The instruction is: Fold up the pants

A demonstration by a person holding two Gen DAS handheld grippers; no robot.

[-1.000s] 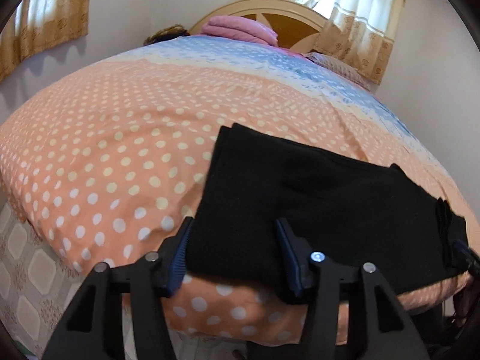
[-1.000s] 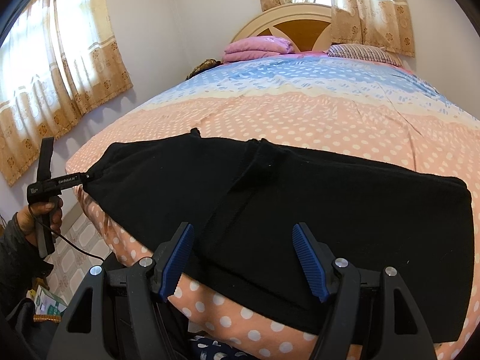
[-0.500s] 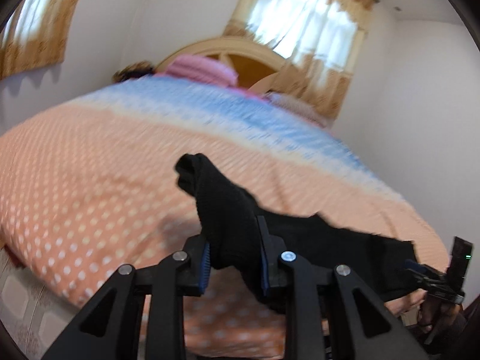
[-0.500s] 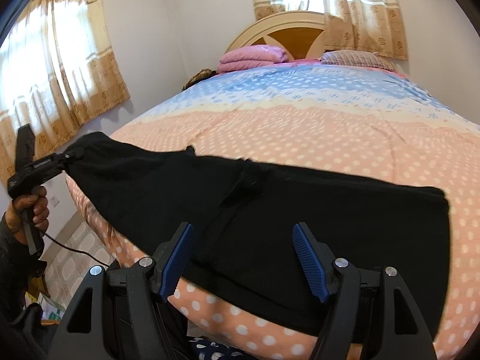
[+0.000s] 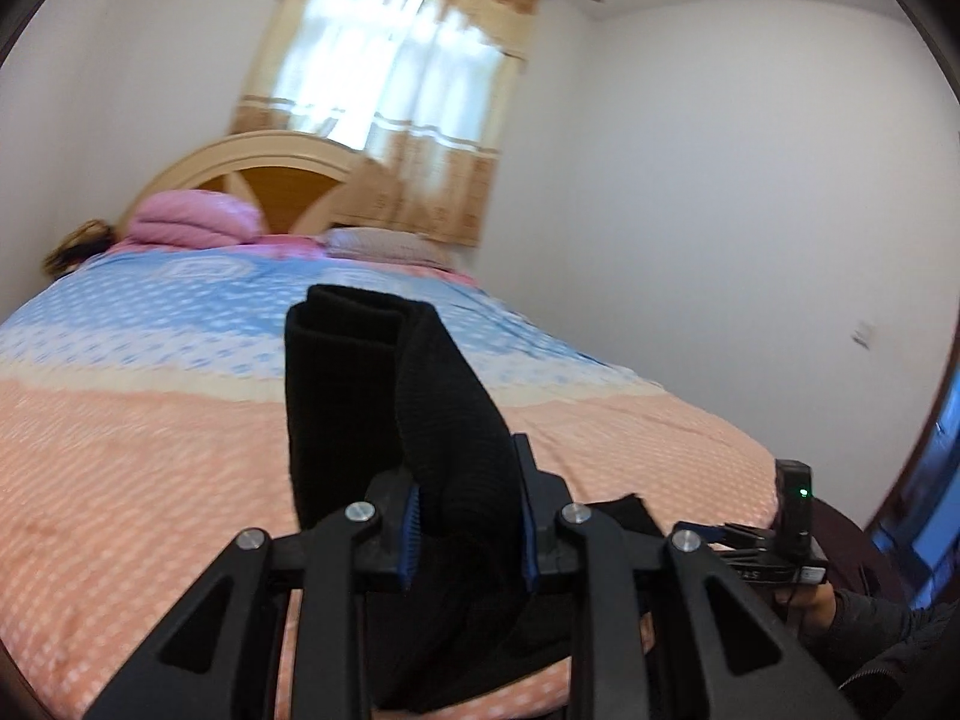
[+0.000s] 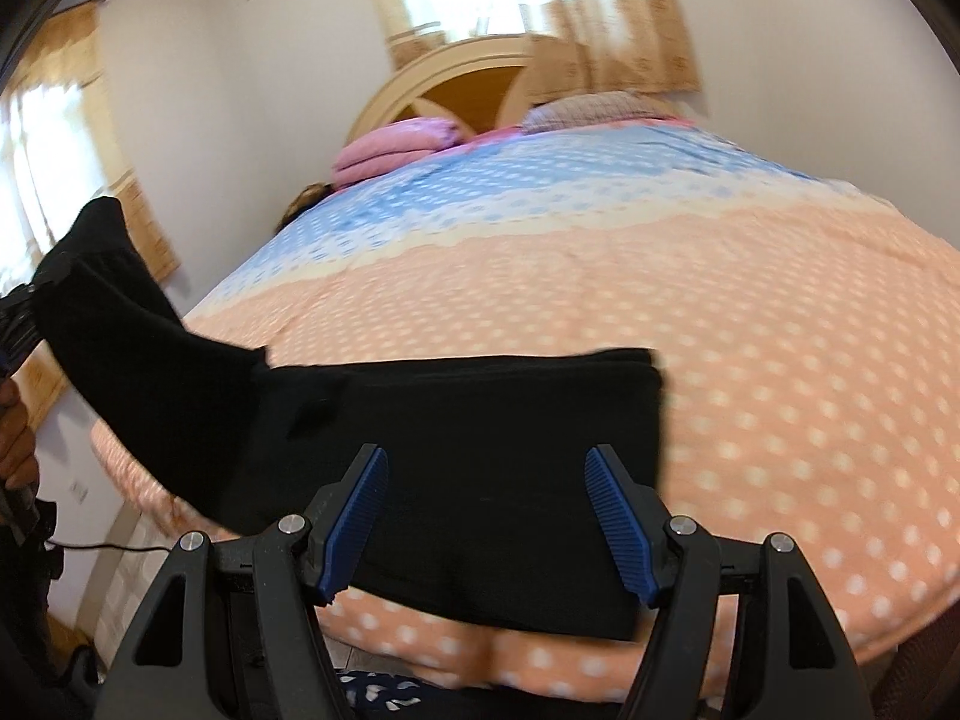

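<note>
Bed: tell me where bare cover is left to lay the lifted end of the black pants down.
Free: the peach polka-dot bedspread right of the black pants, and the blue band between them and the pink folded blanket. Crowded: the near edge, where the pants lie under the open right gripper, and the headboard end with the pillows.
</note>
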